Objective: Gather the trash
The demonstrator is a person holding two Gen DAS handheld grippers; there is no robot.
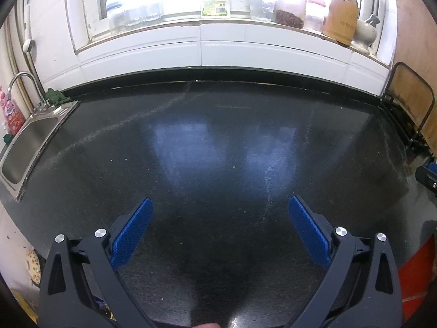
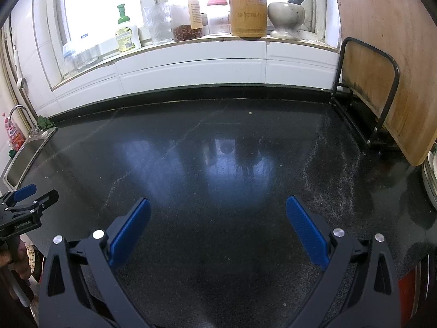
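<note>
Above dark countertop (image 1: 218, 136), left tool (image 1: 220, 205) spread, right tool (image 2: 218, 205) spread, both holding nothing

2 grippers (image 1: 220, 205) (image 2: 218, 205), 1 sink (image 1: 16, 180), 1 mortar (image 2: 285, 17)

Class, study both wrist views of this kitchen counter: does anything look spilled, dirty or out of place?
Yes. The dark countertop has pale dusty streaks and scattered crumbs, one crumb near the back edge. The board in the rack shows dark staining low down. No larger trash shows. The left gripper and right gripper are open and empty.
</note>
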